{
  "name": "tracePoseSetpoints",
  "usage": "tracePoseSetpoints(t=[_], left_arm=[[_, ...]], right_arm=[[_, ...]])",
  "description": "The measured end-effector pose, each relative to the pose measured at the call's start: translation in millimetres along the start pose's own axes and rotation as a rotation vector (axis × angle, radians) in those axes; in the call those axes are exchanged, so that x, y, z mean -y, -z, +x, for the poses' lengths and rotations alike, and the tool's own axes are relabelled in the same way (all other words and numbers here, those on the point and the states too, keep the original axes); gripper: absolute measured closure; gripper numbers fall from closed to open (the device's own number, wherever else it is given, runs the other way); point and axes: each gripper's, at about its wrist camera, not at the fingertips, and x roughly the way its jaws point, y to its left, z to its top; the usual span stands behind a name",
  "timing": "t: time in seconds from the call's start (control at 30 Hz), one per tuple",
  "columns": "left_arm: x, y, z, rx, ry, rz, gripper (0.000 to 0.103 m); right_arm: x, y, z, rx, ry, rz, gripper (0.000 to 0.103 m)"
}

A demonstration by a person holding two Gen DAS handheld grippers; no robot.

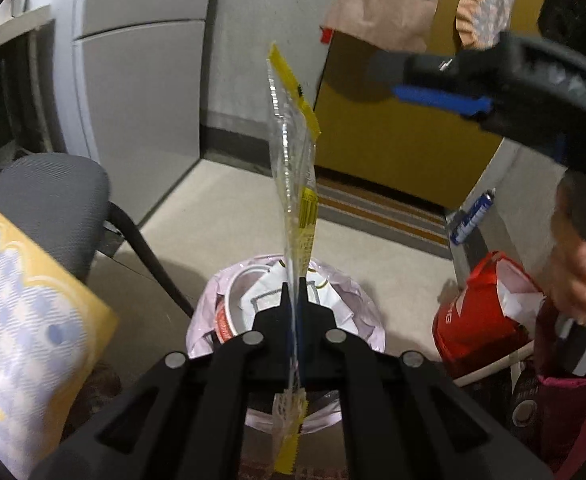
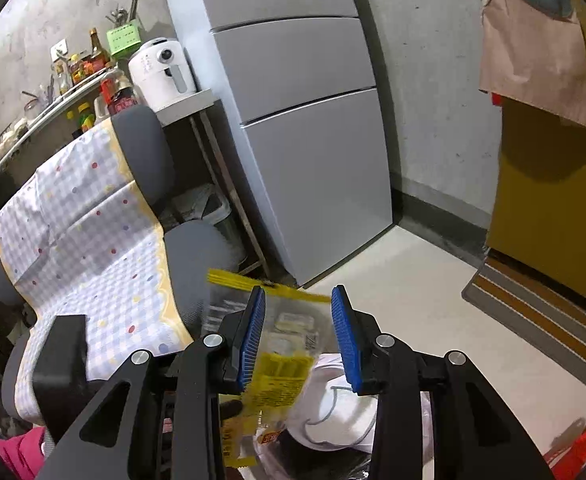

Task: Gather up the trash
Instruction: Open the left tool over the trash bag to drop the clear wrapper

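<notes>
My left gripper point(image 1: 292, 286) is shut on a clear plastic wrapper with yellow edges point(image 1: 293, 136), held upright above a trash bin lined with a pale pink bag point(image 1: 367, 312). White paper waste lies in the bin. My right gripper point(image 2: 297, 322) is open and empty; the same wrapper point(image 2: 281, 376) shows behind its blue pads point(image 2: 253, 340), with the bin's white contents point(image 2: 333, 412) below. In the left wrist view the right gripper point(image 1: 449, 96) hangs at the upper right, apart from the wrapper.
A grey chair point(image 1: 45, 200) draped with a checked cloth point(image 2: 85, 248) stands left of the bin. A grey fridge point(image 2: 305, 120) stands behind. A red bag point(image 1: 481, 312) sits right of the bin. A striped mat point(image 2: 541, 312) lies before a yellow door point(image 1: 393, 152).
</notes>
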Motion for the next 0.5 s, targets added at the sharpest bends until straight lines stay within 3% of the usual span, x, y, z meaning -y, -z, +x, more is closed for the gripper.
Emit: tracePoseSetpoints(t=[0.1,0.17,0.27,0.5], left_arm=[[-3.5,-5.5,16.5,-0.026,0.003,-0.019,0.058],[-7.9,-7.7,26.7,-0.040,0.007,-0.034,0.056],[-15.1,-7.3,34.3,-0.056,-0.048,-0.047,0.056],[-37.4,-4.3,-12.5,0.034,-0.232,-0.088,0.056]], right_arm=[[7.9,0.1,0.8,-0.004,0.011,0.016,0.066],[10.7,1.4,1.9,-0.008,0.016,0.024,0.066],[11.9,3.3,4.7,-0.022,0.019,0.026,0.066],[-7.5,5.9,8.7,-0.058,-0.007,-0.013,0.062]])
